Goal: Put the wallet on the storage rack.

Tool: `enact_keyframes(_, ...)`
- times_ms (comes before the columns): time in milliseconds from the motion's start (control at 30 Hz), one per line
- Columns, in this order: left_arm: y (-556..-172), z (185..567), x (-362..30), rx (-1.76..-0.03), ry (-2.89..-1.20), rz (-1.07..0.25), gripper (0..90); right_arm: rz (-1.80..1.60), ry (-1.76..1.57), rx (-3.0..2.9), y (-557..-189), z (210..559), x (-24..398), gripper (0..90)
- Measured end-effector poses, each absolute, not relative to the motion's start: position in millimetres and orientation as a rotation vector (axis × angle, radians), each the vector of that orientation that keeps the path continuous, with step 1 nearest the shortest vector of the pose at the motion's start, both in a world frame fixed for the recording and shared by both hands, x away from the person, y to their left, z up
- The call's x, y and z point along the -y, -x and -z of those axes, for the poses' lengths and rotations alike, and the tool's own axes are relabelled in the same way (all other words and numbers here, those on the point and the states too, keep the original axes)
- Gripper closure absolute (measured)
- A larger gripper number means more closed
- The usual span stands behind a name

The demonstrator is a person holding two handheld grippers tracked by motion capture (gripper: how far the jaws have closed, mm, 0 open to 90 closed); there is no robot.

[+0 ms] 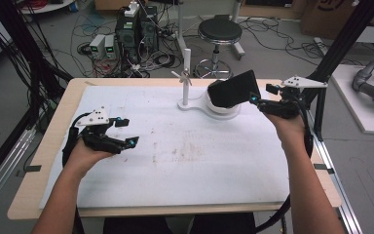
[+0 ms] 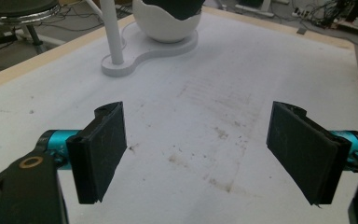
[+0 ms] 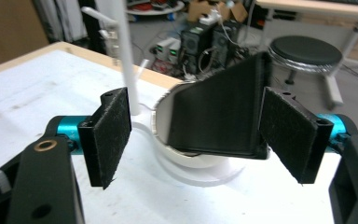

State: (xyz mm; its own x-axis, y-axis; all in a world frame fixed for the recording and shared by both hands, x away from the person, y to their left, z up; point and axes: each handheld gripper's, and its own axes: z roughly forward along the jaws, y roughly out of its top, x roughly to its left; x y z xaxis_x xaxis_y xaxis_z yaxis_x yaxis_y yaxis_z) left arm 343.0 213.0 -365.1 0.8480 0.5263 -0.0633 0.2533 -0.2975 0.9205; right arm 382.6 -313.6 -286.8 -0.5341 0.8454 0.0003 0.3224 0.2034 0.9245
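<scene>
Looks like drop-off's done: black box (image 1: 233,89) sits tilted in white bowl (image 1: 222,111), right tool (image 1: 265,97) open beside it, left tool (image 1: 126,131) open too, so back away next.

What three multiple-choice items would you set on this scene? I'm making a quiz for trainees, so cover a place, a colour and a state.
1. Where does the black slab sit?
A. flat on the white mat
B. leaning in the white bowl
C. on the stool

2. What colour is the bowl?
A. white
B. red
C. black

3. How do the jaws of the right gripper stand?
A. pressed shut
B. clamped on the post
C. apart, pads free

Answers:
1. B: the slab's lower edge rests inside the bowl and it tilts up.
2. A: the bowl and its base match the white post.
3. C: a gap shows beside each pad, and the slab stands behind them.
</scene>
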Motion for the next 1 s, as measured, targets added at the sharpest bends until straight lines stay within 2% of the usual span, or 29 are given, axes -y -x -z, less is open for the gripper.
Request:
enact_keyframes(267, -342, 366, -215, -0.594, -1.877, -0.318, 17.6, -1.416, -0.968, -1.977, -356, 299, 308, 23.7)
enact_keyframes(700, -348, 381, -220, -0.645, -1.845, -0.309, 16.7, -1.517, -1.029, -1.953, -333, 365, 324, 19.0)
enact_keyframes(1000, -347, 389, -220, -0.639, -1.857, -0.306, 16.6, -1.502, -1.029, -1.982, -331, 375, 320, 19.0)
